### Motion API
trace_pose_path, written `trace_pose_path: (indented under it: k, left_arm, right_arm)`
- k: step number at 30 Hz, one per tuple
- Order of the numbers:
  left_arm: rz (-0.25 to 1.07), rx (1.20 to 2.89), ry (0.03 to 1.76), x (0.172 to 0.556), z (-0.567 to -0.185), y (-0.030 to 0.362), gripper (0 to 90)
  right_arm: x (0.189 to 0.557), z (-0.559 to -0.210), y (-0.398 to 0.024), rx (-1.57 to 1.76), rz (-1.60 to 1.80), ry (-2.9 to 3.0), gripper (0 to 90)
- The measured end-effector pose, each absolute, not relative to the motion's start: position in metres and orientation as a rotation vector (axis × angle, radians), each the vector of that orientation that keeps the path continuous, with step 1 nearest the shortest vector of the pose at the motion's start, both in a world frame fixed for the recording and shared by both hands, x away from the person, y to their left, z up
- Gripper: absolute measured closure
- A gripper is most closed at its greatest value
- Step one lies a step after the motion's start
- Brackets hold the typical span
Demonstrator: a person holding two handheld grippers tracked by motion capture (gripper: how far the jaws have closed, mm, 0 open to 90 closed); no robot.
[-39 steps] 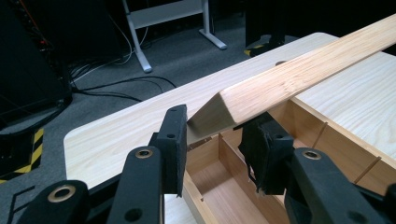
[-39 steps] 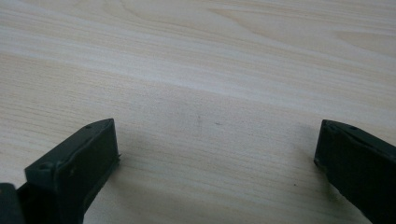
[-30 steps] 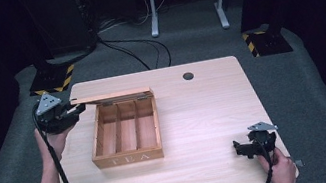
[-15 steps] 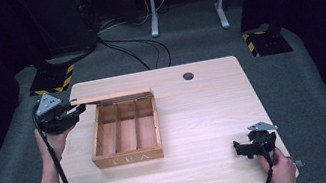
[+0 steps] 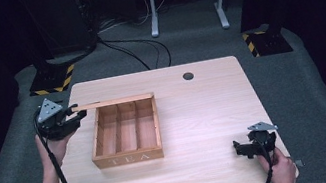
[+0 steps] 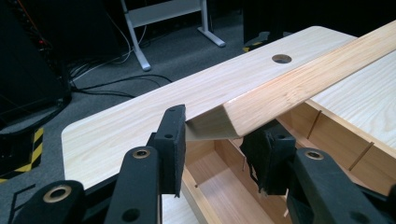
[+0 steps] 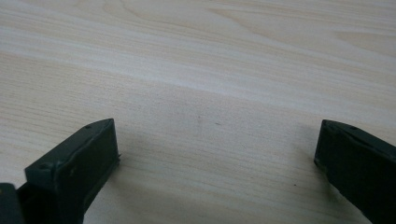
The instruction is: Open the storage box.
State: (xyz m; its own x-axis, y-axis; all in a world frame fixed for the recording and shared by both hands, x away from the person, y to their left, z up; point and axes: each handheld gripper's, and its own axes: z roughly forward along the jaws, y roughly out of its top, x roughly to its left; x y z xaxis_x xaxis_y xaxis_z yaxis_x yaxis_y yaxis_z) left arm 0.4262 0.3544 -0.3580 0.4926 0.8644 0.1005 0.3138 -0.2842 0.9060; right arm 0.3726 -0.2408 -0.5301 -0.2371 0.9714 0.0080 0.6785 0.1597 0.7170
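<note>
While the left gripper (image 6: 212, 140) clamps the raised lid (image 6: 299, 88) of the wooden tea box (image 5: 129, 156) by its end corner — lid wedged between both jaws — the right gripper (image 7: 215, 154) rests over bare table (image 7: 210, 56), jaws wide apart.

The left gripper (image 6: 212, 140) has its jaws around the corner of the raised wooden lid (image 6: 299, 88). Below sits the open box (image 6: 327, 140) with thin dividers, on the table (image 6: 140, 121).
</note>
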Motion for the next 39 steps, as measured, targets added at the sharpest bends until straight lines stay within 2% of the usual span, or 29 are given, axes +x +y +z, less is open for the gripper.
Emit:
trace_pose_path:
  k: [21,39]
  left_arm:
    - [0.747,1.845,0.992,0.402,-0.386,0.355,57.4]
    - [0.704,1.816,1.026,0.383,-0.425,0.355,55.8]
  right_arm:
    - [0.373,-0.53,-0.241,1.563,0.845,1.981,0.0]
    - [0.373,-0.53,-0.241,1.562,0.847,1.981,0.0]
